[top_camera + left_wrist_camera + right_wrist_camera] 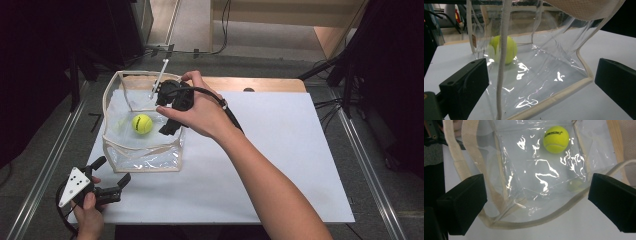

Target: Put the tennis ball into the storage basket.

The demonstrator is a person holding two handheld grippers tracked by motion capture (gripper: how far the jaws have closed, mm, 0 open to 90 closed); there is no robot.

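Now the right gripper (161, 112) hangs over the clear bag (145, 155), jaws apart above the ball (142, 124). Left gripper (114, 172) waits near, jaws apart.

1. This looks like a lab or recording studio, not a home.
2. The worktop (280, 150) is a plain white board with metal rails (372, 165) running along both sides.
3. Black cables (222, 30) trail over the grey floor (200, 62) behind it.
4. Dark stands and equipment (360, 55) crowd the edges, with a pale wooden shelf unit (280, 12) at the back.
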